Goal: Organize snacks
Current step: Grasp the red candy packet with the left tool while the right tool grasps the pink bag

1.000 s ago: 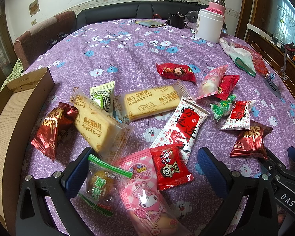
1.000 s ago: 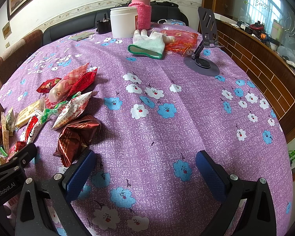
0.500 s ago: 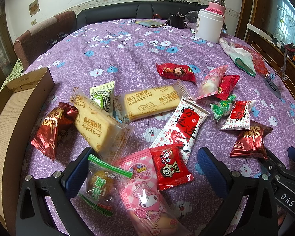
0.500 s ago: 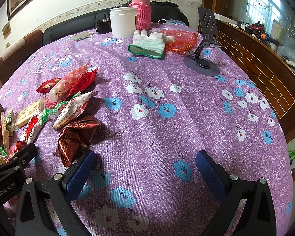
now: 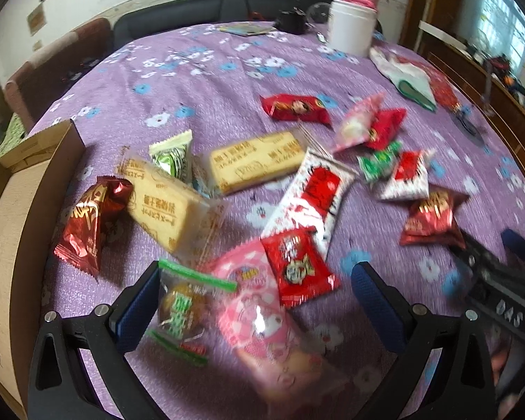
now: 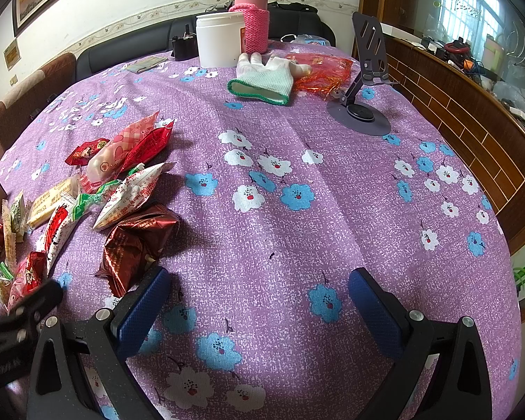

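Blur now smears the left wrist view, which was sharp half a second ago; the snacks sit slightly lower and nearer the jaws than before. The left gripper (image 5: 253, 299) has its jaws wide open, with a pink packet (image 5: 262, 318) and a green-edged packet (image 5: 182, 309) lying between them and a small red packet (image 5: 297, 267) just ahead. A cardboard box (image 5: 24, 210) stands to their left. The right gripper (image 6: 259, 301) has not shifted, jaws open over bare purple flowered cloth on the tabletop (image 6: 297, 231), a brown foil packet (image 6: 133, 245) beside its left jaw. Far ahead stand a white tub (image 6: 218, 43), a glove (image 6: 266, 78) and a phone stand (image 6: 362, 101).
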Motion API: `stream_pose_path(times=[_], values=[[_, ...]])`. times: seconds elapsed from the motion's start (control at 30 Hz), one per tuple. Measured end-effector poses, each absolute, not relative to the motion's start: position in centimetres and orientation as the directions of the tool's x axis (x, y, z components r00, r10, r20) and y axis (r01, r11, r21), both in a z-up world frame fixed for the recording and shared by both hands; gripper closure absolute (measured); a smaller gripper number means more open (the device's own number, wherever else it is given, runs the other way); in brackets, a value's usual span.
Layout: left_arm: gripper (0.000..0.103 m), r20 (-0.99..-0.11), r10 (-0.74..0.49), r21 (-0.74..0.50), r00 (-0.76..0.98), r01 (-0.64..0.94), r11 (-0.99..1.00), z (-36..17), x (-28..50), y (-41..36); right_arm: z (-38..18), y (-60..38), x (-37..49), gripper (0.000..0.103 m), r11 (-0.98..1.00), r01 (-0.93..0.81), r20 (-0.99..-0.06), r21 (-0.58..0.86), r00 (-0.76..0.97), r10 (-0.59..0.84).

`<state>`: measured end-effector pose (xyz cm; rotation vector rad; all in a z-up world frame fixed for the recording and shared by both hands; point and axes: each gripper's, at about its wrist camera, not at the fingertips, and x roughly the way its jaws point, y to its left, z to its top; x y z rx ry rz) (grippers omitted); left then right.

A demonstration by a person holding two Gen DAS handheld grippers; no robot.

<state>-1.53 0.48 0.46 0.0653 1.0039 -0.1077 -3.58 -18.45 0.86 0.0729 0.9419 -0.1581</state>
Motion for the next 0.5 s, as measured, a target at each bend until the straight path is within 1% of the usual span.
stream_pose_path(times=[0.17, 0.3, 0.37, 0.5], values=[[0.000, -0.851, -0.076, 0.008, 0.520, 0.157, 0.988, 0.3, -2.5, 0.4, 0.9, -18.4, -3.6, 0.001, 0.986, 0.164, -0.811, -0.006, 0.576, -0.101], [0.000, -0.857, -0.098, 0.005, 0.506, 0.198, 0.980, 0.3, -2.7, 0.2, 1.0, -18.4, -2.9, 0.001, 0.989, 0.149, -0.840, 0.001, 0.537, -0.080], [0.000, -0.837, -0.105, 0.005, 0.536, 0.201, 0.980, 0.2, -3.0, 0.3, 1.0, -18.6, -2.8, 0.001, 0.989, 0.146, -0.847, -0.001, 0.525, -0.079], [0.000, -0.859, -0.091, 0.010, 0.503, 0.193, 0.981, 0.4, -3.4, 0.4, 0.9, -18.8, -2.9, 0.001, 0.991, 0.131, -0.847, -0.006, 0.526, -0.075]])
